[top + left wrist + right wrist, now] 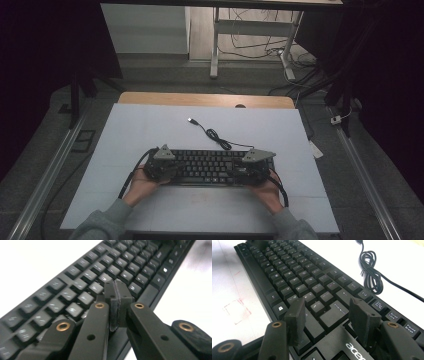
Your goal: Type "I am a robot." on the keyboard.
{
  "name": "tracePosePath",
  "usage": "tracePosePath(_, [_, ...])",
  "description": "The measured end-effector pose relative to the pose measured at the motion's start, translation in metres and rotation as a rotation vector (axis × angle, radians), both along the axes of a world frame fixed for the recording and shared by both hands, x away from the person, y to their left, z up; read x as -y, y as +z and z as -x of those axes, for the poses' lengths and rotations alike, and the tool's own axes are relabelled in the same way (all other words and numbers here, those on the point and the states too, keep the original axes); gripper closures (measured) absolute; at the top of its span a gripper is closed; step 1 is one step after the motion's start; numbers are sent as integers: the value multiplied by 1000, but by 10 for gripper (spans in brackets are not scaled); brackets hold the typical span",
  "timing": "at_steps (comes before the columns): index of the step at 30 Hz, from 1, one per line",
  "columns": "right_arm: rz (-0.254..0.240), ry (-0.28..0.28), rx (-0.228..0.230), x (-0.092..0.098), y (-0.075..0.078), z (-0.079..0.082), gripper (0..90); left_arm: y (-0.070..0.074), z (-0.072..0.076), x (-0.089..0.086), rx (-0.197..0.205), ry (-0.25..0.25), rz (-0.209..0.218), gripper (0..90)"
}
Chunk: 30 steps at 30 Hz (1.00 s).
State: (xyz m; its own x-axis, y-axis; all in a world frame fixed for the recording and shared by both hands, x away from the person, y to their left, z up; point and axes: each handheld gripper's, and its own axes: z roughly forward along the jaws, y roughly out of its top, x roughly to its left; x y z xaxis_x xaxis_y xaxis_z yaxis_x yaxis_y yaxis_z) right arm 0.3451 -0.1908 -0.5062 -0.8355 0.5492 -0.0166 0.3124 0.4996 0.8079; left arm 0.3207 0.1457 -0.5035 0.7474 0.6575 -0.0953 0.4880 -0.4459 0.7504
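A black keyboard [210,166] lies across the white mat [150,130], its black cable [216,136] coiled behind it and ending in a USB plug [191,120]. My left gripper [167,172] sits over the keyboard's left end; in the left gripper view its jaws are shut pad to pad [115,291] just above the keys [90,287], with nothing between them. My right gripper [250,171] rests over the right end. In the right gripper view it stands open [329,311], its fingers [295,317] spread above the keyboard [294,277] near the enter key [337,312].
The mat covers a wooden table [205,99]. The coiled cable [372,272] lies on the mat behind the keyboard. A faint red mark [237,311] is on the mat in front of it. Desk legs and loose wires [260,47] stand on the floor beyond.
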Motion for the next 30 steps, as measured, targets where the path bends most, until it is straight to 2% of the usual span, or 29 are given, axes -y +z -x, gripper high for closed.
tracePosePath(4, [1,0,3,0,0,0,472,4,-1,-13,9,37,31,776])
tracePosePath(8, [0,-1,2,0,0,0,471,7,-2,-24,27,102,39,587])
tracePosePath(13, [3,0,2,0,0,0,471,6,-5,-36,29,160,34,461])
tracePosePath(19, [5,-6,5,1,1,0,470,4,-8,-44,13,190,27,407])
tracePosePath(30, [0,-5,6,2,1,0,469,3,-8,-46,7,185,18,382])
